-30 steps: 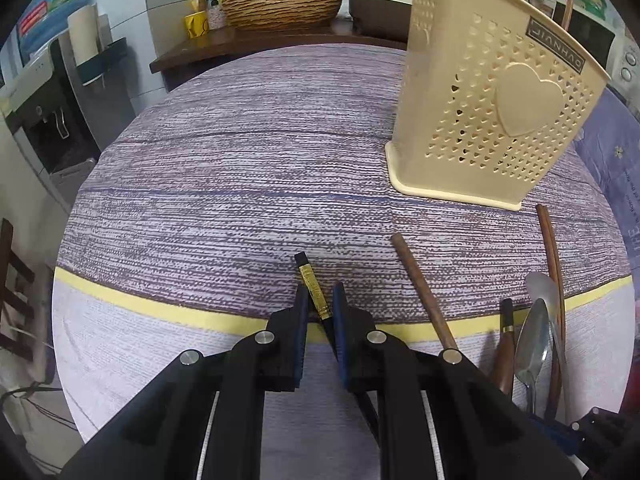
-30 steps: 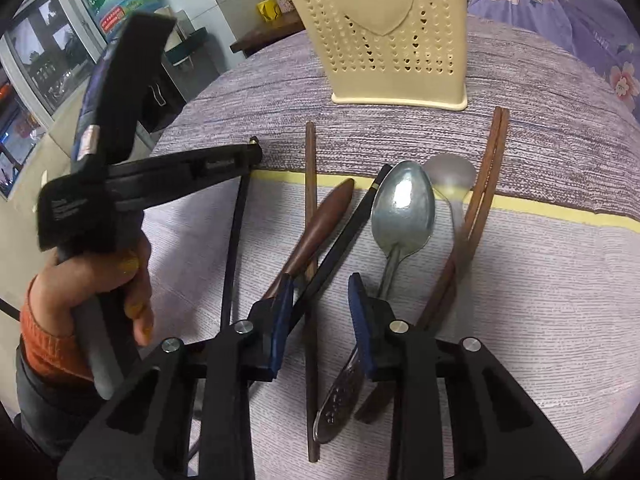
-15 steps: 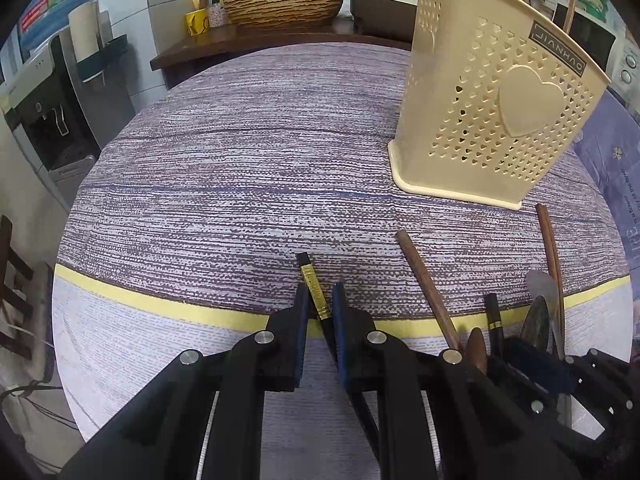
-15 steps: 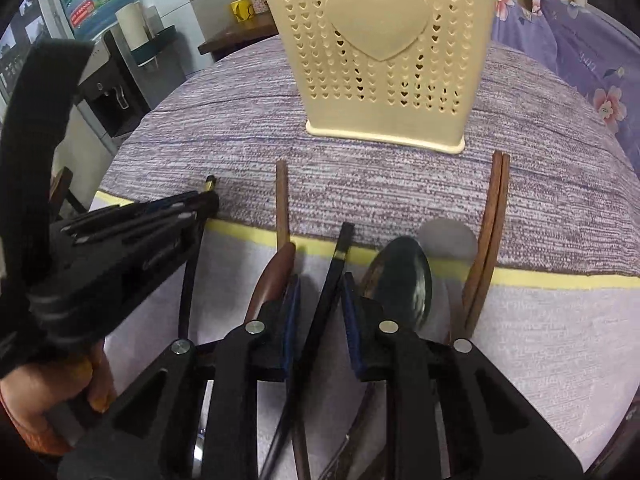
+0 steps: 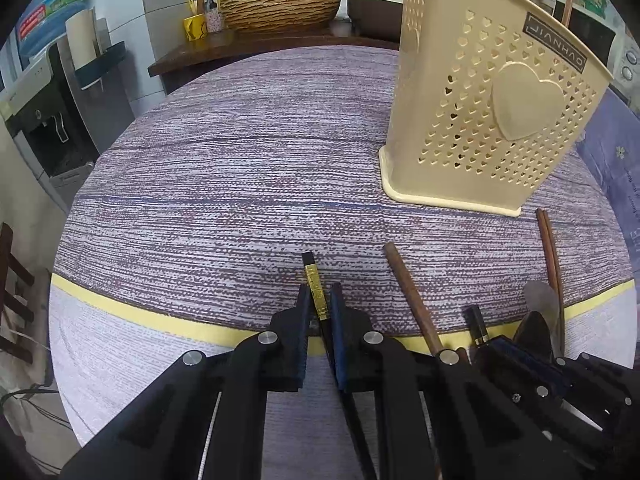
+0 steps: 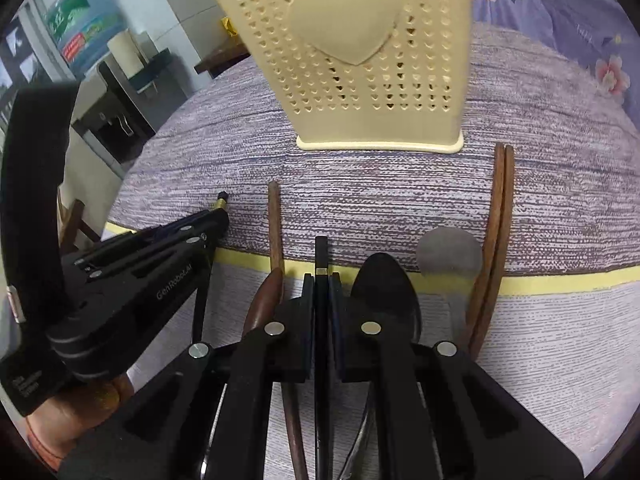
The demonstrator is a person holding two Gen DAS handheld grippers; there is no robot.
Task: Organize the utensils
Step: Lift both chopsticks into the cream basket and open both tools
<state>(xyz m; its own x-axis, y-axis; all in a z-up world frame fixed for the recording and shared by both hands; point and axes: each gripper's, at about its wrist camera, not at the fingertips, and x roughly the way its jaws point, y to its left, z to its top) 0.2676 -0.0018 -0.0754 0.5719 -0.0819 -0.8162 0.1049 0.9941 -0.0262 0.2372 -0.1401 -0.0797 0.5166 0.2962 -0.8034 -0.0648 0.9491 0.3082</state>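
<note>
My right gripper point(image 6: 320, 280) has its jaws pressed together on a black chopstick point(image 6: 321, 254), whose tip sticks out just past them toward the cream utensil basket point(image 6: 352, 60). My left gripper point(image 5: 320, 300) also has its jaws clamped on a black chopstick with a gold band point(image 5: 314, 280), the banded end poking forward beyond them; its jaws are closing the last bit. Both chopsticks lie low against the cloth-covered surface point(image 5: 240, 184). Just left of my right jaws sit a brown chopstick point(image 6: 275, 224) and a brown wooden handle point(image 6: 264, 300); just right of them I see a dark spoon bowl point(image 6: 384, 292), then a second, paler spoon bowl point(image 6: 448, 252), then a pair of brown chopsticks point(image 6: 500, 208) side by side. The basket stands upright well ahead of both jaws, its heart panel facing my right camera. A hand point(image 6: 76, 412) holds the left gripper's handle
</note>
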